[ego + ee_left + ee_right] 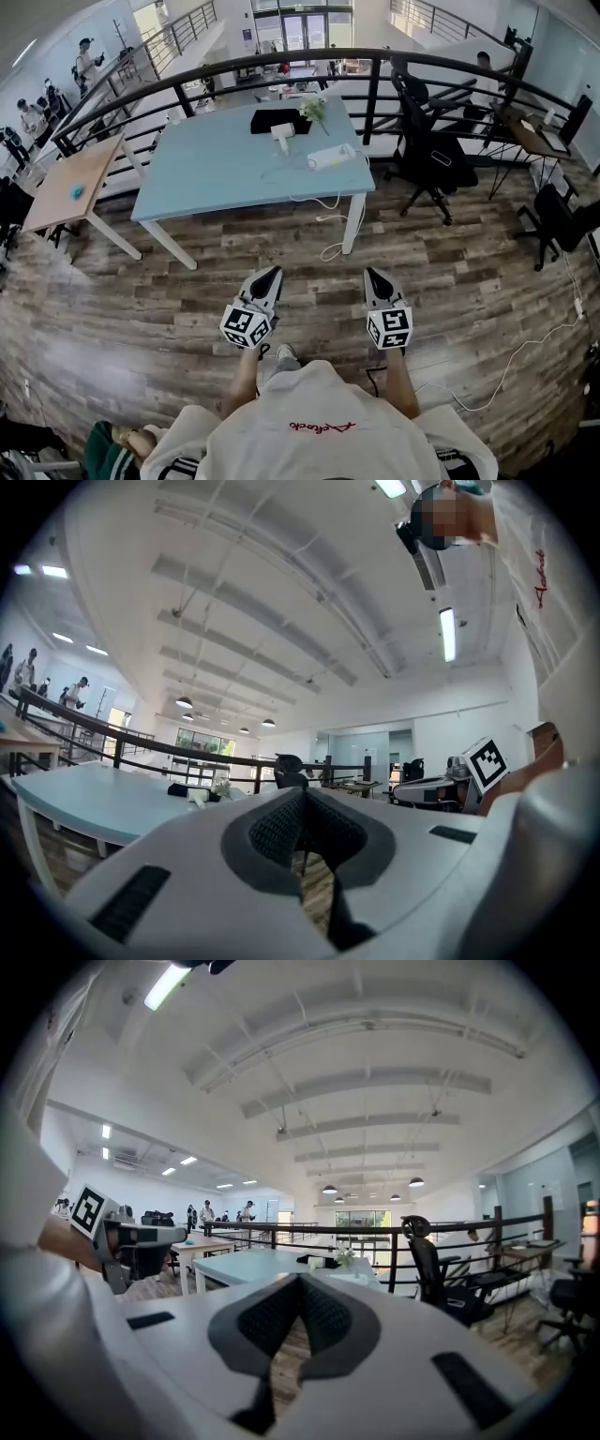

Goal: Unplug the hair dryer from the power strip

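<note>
Hair dryer (282,137), small and white, lies on the far half of the light blue table (216,173), just in front of a black pouch (277,118). The power strip (330,157) lies a little nearer and to the right of it, close to the table's right edge. A white cord (328,201) drops over the front edge towards the wooden floor (169,291); whether it belongs to the strip or the dryer cannot be told from here, and the plug itself is too small to make out.

Both tools are well short of the table, held side by side in front of the person. The left gripper (267,274) has its jaws pressed together with nothing between them, and the right gripper (375,275) is the same, so the approach is not yet finished and nothing has been touched.

As for handling, the dryer looks like a light, hard plastic shell, smooth and likely to slip under narrow pads, while its cord will be limp. The better hold is probably the plug body, stiff and small, gripped across its sides (not the cord, which would strain at the joint). The strip looks light enough to lift with the plug, so the other gripper should press it down onto the table.
</note>
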Demonstrator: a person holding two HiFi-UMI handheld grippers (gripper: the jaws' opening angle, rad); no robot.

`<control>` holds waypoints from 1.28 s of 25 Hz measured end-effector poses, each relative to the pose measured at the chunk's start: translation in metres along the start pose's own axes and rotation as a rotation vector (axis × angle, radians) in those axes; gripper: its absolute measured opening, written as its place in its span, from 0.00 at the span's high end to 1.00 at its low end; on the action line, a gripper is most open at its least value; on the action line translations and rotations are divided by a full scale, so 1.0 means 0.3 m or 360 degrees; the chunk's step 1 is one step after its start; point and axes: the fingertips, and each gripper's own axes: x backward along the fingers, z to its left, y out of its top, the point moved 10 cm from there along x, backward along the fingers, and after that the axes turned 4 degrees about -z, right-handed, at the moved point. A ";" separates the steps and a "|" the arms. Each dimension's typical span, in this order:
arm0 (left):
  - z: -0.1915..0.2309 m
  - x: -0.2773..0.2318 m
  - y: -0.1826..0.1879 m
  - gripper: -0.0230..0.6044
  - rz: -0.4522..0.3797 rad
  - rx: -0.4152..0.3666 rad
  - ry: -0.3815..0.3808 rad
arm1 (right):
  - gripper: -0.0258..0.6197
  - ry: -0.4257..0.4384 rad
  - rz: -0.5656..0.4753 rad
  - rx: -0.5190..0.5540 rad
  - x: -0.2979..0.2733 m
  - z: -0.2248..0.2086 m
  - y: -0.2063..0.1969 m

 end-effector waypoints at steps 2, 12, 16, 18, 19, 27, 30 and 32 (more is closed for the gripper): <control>0.005 -0.013 -0.002 0.94 -0.0002 0.0001 0.0001 | 0.93 0.0002 0.0000 0.0001 -0.012 -0.008 -0.002; 0.098 -0.102 -0.038 0.94 0.0005 0.0031 -0.0028 | 0.93 -0.0022 0.0020 0.0003 -0.123 -0.026 -0.017; 0.174 -0.162 -0.050 0.94 0.0009 0.0045 -0.0042 | 0.93 -0.0027 0.0033 0.0007 -0.209 -0.035 -0.020; 0.219 -0.196 -0.055 0.94 0.0014 0.0051 -0.0048 | 0.93 -0.0029 0.0040 0.0009 -0.265 -0.042 -0.019; 0.244 -0.214 -0.058 0.94 0.0016 0.0054 -0.0049 | 0.93 -0.0027 0.0042 0.0012 -0.297 -0.045 -0.018; 0.459 -0.380 -0.035 0.94 0.0000 0.0060 -0.0067 | 0.93 -0.0019 0.0043 0.0039 -0.558 -0.063 0.031; 0.532 -0.439 -0.021 0.94 -0.0006 0.0068 -0.0078 | 0.93 -0.0025 0.0046 0.0050 -0.645 -0.070 0.056; 0.576 -0.477 -0.013 0.94 -0.0004 0.0072 -0.0090 | 0.93 -0.0033 0.0049 0.0055 -0.696 -0.075 0.071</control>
